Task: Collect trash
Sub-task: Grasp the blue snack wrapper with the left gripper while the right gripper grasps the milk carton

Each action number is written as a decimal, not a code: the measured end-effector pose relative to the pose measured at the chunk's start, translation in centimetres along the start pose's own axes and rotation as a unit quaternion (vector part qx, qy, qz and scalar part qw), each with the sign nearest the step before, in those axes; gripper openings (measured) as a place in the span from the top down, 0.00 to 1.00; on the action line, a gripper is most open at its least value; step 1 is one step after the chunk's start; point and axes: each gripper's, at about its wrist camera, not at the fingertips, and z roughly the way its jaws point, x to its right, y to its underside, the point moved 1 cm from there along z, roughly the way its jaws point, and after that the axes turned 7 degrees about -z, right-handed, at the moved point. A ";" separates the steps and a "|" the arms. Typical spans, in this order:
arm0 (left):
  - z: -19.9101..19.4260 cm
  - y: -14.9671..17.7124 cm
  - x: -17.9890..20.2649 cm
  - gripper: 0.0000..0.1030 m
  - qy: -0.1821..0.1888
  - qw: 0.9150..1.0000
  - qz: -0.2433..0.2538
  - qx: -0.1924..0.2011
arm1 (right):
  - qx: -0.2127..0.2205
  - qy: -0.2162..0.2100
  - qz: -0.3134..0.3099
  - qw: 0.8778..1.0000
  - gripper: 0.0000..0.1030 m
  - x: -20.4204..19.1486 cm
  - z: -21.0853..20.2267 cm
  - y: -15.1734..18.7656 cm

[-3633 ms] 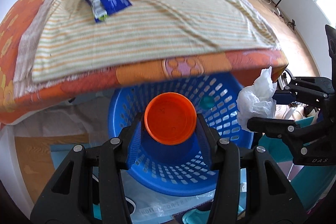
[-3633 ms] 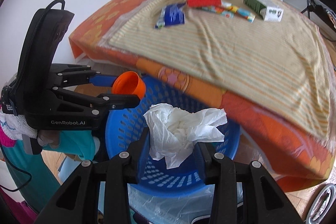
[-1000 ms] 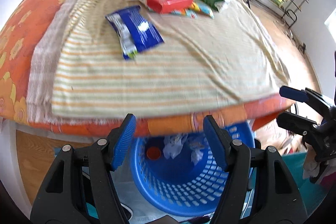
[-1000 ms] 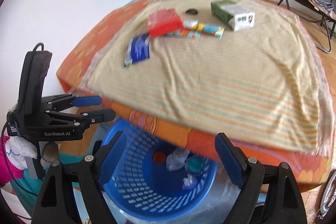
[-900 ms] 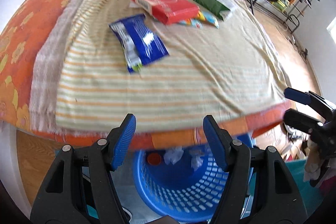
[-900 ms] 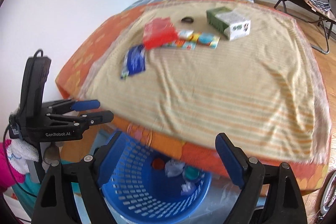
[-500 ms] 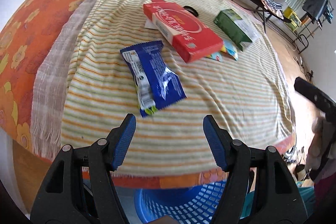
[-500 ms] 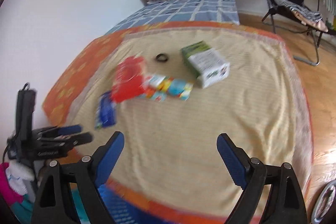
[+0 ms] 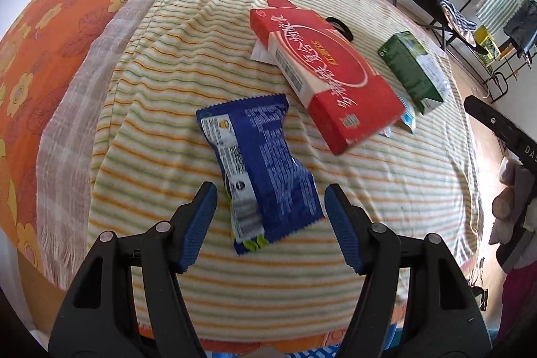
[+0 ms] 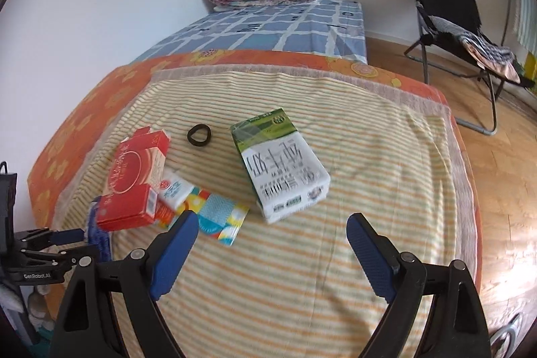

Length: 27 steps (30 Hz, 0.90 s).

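In the left wrist view, the left gripper [image 9: 270, 207] stood released above the striped cloth [image 9: 188, 62], its jaws apart on either side of the near end of a blue snack wrapper [image 9: 258, 163] without pressing it, while a red carton [image 9: 322, 69] and a green carton [image 9: 412, 69] lay beyond, the red one just beside the wrapper. In the right wrist view, the right gripper [image 10: 268, 240] was likewise released and empty, jaws wide, over the cloth just short of the green carton [image 10: 282, 163], with the red carton [image 10: 134, 180], a colourful flat packet [image 10: 214, 213] and a dark ring [image 10: 199, 135] to its left.
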 end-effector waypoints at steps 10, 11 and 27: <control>0.9 -0.7 0.2 0.34 -0.008 1.000 0.011 0.006 | -0.015 0.030 -0.050 0.998 0.11 0.0 4.0 -2.5; 0.9 -0.8 0.2 0.34 -0.008 1.000 0.011 0.007 | -0.018 0.031 -0.052 0.998 0.11 -0.1 4.4 -2.6; 0.6 -0.8 -0.4 0.49 -0.004 1.000 0.021 0.015 | -0.040 0.012 -0.019 0.999 0.13 1.1 8.2 -2.6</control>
